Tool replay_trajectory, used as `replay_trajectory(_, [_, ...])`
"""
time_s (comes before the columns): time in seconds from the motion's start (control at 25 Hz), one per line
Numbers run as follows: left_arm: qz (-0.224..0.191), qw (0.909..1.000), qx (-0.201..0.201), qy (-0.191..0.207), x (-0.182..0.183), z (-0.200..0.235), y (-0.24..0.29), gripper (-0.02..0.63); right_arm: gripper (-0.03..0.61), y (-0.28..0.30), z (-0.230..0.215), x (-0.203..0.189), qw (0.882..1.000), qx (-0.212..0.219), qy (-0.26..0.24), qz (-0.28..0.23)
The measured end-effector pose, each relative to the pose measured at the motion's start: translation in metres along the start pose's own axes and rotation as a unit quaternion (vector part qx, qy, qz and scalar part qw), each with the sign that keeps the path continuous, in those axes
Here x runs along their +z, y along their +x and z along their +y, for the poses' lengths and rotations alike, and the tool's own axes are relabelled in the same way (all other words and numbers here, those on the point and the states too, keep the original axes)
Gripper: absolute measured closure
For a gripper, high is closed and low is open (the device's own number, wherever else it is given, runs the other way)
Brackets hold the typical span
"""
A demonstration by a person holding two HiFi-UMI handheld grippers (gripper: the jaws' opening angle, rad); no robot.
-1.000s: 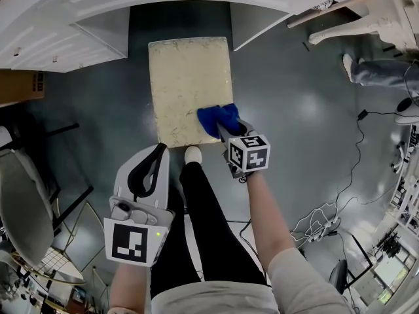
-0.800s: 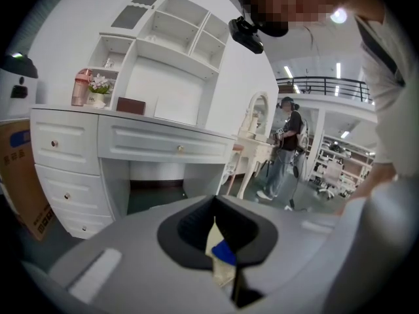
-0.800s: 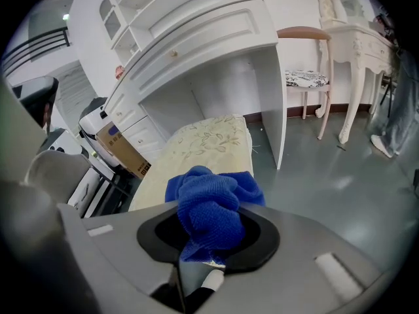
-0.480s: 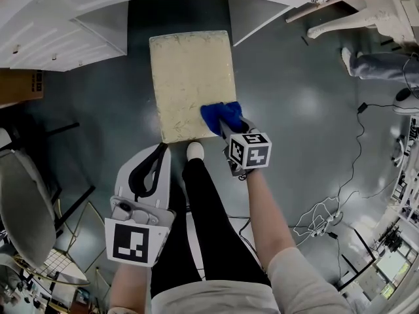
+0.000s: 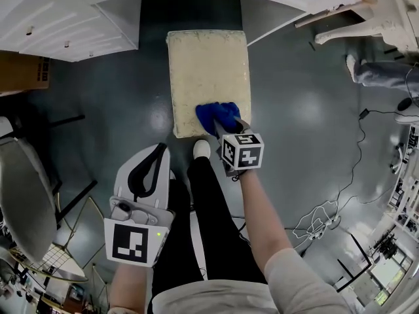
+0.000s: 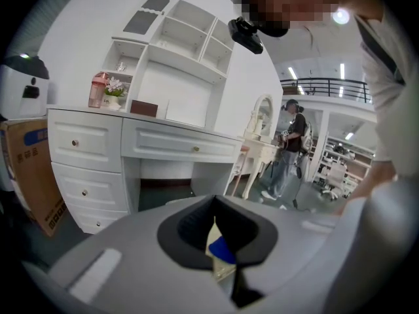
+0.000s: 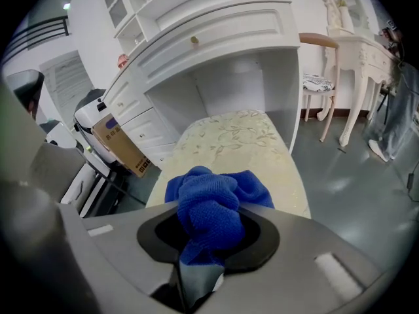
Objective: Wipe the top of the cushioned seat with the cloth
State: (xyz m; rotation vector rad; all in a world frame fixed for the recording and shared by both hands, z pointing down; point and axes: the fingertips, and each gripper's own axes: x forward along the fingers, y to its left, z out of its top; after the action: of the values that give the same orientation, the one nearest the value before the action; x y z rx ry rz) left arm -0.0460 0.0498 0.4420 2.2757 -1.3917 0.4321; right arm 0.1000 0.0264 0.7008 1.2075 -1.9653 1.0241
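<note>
Grey and idle, your left gripper (image 5: 159, 150) hangs low beside your leg, its jaws closed on nothing, clear of the wiping path. Ahead, your right gripper (image 5: 224, 128) has its jaws clamped on the bunched blue cloth (image 5: 216, 116), set at the near right corner of the cushioned seat (image 5: 206, 64), probably to sweep from there. The seat's far end points into the kneehole of the white desk (image 7: 216, 31).

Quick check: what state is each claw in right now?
Left claw: closed, holding nothing.
Right claw: closed on the blue cloth.
</note>
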Motion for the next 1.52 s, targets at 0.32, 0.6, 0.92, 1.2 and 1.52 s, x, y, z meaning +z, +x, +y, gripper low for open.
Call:
replay_trajectory(0.32, [-0.003,0.9999,0.015,-0.005,-0.006,0.025,-0.029,0.614,0.459,0.015,0.055,-0.004,0.999,0.017,-0.029,0.009])
replay_trajectory(0.6, [-0.001,0.9998,0.02,-0.008,-0.015,0.038,-0.048,0.614,0.459,0.022,0.083,-0.01,0.999,0.021,-0.039,0.014])
replay_trajectory(0.92, [-0.002,0.9999,0.015,-0.004,-0.018,0.046,-0.056,0.614,0.457,0.027,0.106,-0.015,0.996,0.025,-0.08,0.023])
replay_trajectory(1.2, [0.003,1.0,0.006,-0.003,-0.019,0.042,-0.05,0.614,0.457,0.021,0.106,-0.024,0.996,0.038,-0.074,0.014])
replay_trajectory(1.52, [0.009,0.9999,-0.004,0.004,-0.017,0.03,-0.036,0.614,0.459,0.013,0.103,-0.042,0.994,0.063,-0.081,0.021])
